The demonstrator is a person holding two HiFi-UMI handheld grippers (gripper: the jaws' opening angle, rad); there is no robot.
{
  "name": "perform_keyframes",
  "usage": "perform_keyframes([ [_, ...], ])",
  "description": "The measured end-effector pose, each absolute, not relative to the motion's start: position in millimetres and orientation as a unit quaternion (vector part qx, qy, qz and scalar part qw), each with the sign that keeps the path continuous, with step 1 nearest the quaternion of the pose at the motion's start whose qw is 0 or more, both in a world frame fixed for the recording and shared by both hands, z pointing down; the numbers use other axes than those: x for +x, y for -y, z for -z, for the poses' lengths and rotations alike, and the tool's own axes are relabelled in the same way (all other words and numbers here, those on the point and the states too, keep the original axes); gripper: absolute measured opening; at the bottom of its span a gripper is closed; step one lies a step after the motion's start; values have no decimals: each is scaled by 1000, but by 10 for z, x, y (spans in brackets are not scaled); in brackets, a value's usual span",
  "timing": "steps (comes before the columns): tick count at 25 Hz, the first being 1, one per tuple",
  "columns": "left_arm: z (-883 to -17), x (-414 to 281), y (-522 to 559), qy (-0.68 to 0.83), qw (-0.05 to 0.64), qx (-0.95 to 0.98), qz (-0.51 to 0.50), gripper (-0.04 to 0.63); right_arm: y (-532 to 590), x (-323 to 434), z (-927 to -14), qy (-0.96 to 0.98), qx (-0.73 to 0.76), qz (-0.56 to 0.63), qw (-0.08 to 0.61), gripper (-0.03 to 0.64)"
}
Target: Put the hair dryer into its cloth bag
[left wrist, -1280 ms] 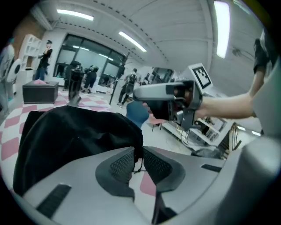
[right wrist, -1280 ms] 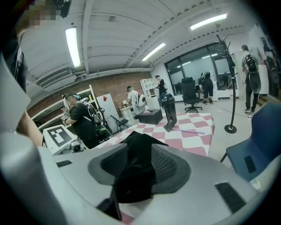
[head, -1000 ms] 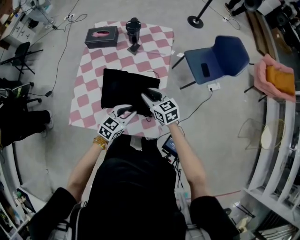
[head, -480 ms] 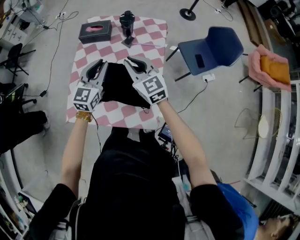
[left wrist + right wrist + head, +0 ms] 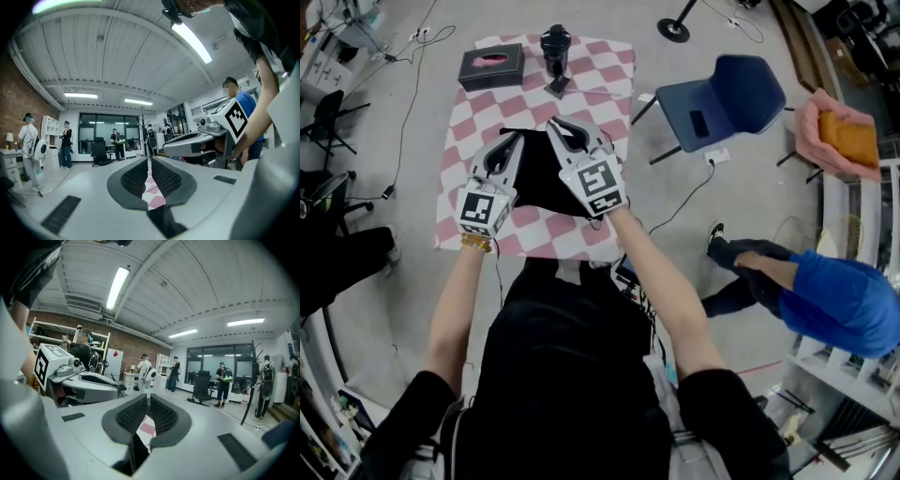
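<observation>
Both grippers are up in front of me, side by side. Left gripper [image 5: 508,142]: its jaws have just been closing and are now nearly together, pads pinching the bag [image 5: 539,183], whose black fabric shows as a dark wedge low between them in the left gripper view. Right gripper [image 5: 562,127]: same story, jaws just been closing, almost shut, with a strip of black fabric caught between the pads.

In the head view the bag hangs dark between the two grippers, over the middle of the checked mat [image 5: 609,84]. The dryer [image 5: 555,45] isn't in it; it stands at 12 o'clock from the bag, on the mat's far edge, well apart from both grippers. A dark box [image 5: 490,67] sits just beside the dryer, at 11 o'clock from the bag. Off the mat there's a blue chair [image 5: 731,98] at 2 o'clock and a person in blue [image 5: 825,300] at 4 o'clock.
</observation>
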State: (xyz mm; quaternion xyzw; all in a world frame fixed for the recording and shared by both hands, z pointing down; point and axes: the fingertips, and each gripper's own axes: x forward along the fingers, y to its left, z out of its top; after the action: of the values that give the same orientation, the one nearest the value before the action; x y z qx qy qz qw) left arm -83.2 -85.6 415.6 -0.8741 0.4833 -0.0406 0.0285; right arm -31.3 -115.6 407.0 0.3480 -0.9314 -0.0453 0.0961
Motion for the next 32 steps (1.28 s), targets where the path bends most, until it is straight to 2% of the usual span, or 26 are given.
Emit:
perform_keyframes([
  [5, -4361, -916, 796, -501, 32, -863, 52, 35, 1130, -230, -4287, 922, 372, 34, 102, 35],
  [21, -4988, -976, 576, -508, -30, -858, 77, 14, 850, 35, -5125, 911, 385, -30, 147, 25],
  [26, -5283, -1083, 476, -519, -58, -847, 100, 15, 725, 223, -5603, 901, 380, -52, 203, 25],
  [32, -5544, -1154, 315, -512, -78, -845, 130, 15, 1077, 976, -6411, 861, 408, -117, 281, 28],
])
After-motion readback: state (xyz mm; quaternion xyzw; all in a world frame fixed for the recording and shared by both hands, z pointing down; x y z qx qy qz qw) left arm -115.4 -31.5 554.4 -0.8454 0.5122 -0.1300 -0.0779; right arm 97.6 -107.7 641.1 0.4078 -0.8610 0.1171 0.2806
